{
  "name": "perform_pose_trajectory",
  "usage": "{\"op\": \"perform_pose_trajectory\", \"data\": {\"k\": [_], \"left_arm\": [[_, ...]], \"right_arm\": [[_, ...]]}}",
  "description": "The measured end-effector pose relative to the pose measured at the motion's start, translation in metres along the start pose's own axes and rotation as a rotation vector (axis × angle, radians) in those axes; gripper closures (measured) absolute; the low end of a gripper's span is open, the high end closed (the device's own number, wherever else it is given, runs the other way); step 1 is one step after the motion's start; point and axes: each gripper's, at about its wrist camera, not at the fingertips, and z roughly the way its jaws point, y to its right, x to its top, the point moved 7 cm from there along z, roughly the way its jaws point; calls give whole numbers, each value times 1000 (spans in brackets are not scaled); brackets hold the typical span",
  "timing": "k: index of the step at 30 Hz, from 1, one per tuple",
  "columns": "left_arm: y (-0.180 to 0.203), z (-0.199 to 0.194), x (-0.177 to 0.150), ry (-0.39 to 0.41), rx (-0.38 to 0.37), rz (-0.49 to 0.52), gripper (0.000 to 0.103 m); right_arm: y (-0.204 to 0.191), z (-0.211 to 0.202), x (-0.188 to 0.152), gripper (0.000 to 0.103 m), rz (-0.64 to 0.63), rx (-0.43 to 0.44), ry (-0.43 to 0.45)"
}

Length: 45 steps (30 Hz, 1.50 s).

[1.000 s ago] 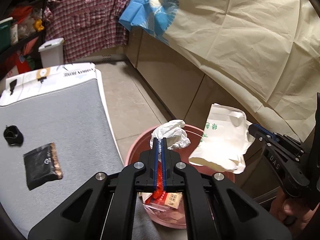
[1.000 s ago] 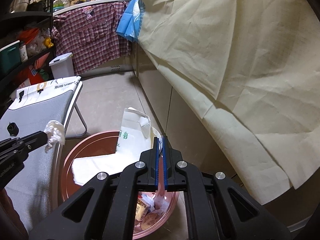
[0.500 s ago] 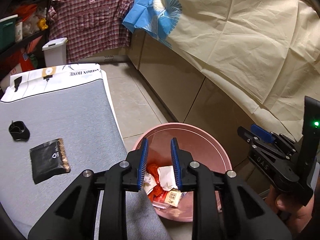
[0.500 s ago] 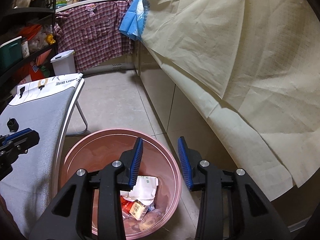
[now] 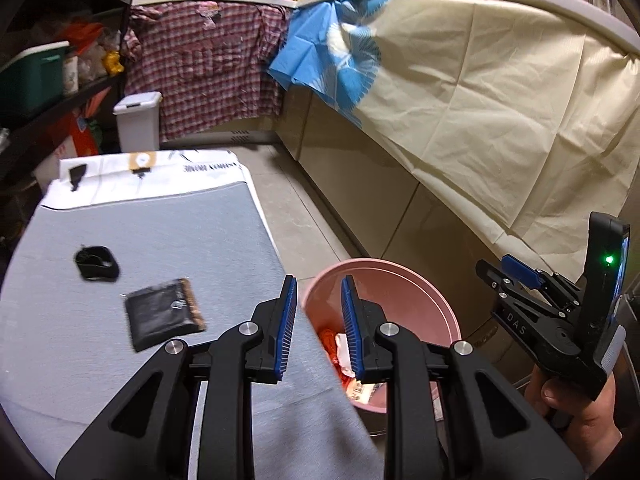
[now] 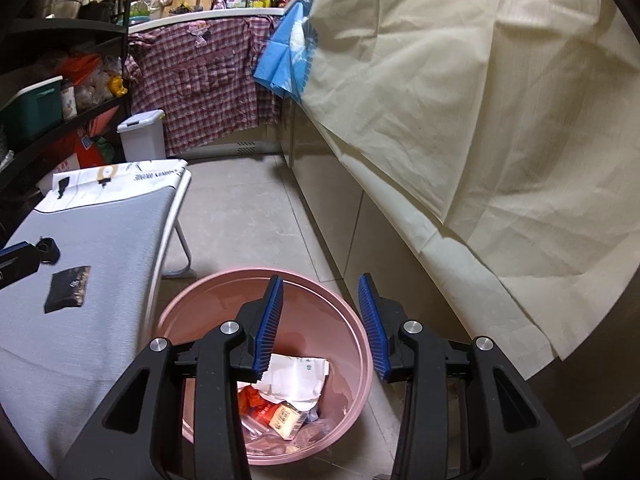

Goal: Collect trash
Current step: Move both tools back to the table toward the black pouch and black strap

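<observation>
My right jaws [image 6: 320, 324] hang spread and empty over the pink trash bin [image 6: 192, 304], having just been opening; the white paper bag [image 6: 296, 376] lies below them among wrappers. My left jaws [image 5: 318, 328], part-spread w/ nothing between, straddle the desk [image 5: 140, 232] edge. Ahead-left of them wait a black packet [image 5: 162, 318] and a black cap [image 5: 96, 264], prob. next to go.

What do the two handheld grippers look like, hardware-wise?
Left gripper and right gripper match: black plastic linkage arms, silver pivot bolts, ribbed blue pads. From the left view, the right gripper shows white "DAS" lettering and a rear-mounted phone-like unit with a green LED.
</observation>
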Motion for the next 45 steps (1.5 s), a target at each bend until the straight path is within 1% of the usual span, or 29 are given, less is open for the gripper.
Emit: {"op": "perform_pose_trajectory", "data": {"k": [5, 7, 8, 9, 10, 11, 12, 13, 16, 18, 19, 21, 24, 28, 30, 36, 43, 45], "left_arm": [[-23, -24, 8, 24, 22, -18, 79], [-36, -33, 11, 31, 32, -32, 79], [-43, -38, 13, 34, 38, -36, 77], [-48, -42, 14, 36, 43, -37, 70], [-59, -50, 16, 47, 60, -37, 59], [-66, -54, 18, 56, 75, -37, 54], [-76, -60, 20, 66, 95, -38, 48], [-89, -67, 23, 74, 116, -41, 45], [-127, -82, 32, 84, 162, -57, 38], [-152, -91, 39, 97, 201, -73, 31], [-168, -95, 43, 103, 223, -84, 29], [-194, -97, 47, 104, 258, -97, 29], [-225, -94, 47, 102, 292, -139, 29], [-253, -86, 34, 94, 297, -203, 29], [-261, -78, 28, 77, 290, -229, 29], [-269, -64, 21, 63, 283, -228, 29], [-280, -54, 14, 43, 273, -245, 29], [-281, -53, 12, 40, 271, -242, 29]], "right_arm": [[-18, -17, 6, 52, -22, 21, 29], [-25, -22, 8, 42, -28, 29, 38], [-28, -24, 9, 40, -30, 33, 43], [-31, -27, 9, 36, -32, 39, 51], [-36, -31, 10, 31, -36, 51, 62], [-39, -33, 11, 27, -38, 56, 67], [-43, -36, 12, 20, -43, 62, 73], [-48, -38, 12, 15, -50, 70, 82], [-62, -40, 12, 9, -69, 111, 86], [-71, -43, 13, 9, -70, 154, 86], [-77, -46, 14, 9, -63, 185, 96], [-93, -49, 15, 9, -72, 239, 97], [-121, -45, 10, 9, -115, 298, 62], [-160, -39, 3, 9, -172, 369, 16], [-179, -33, 0, 9, -183, 405, -10], [-230, -1, -4, 9, -155, 479, -87], [-285, 37, -18, 9, -180, 508, -164], [-293, 44, -21, 9, -188, 509, -171]]}}
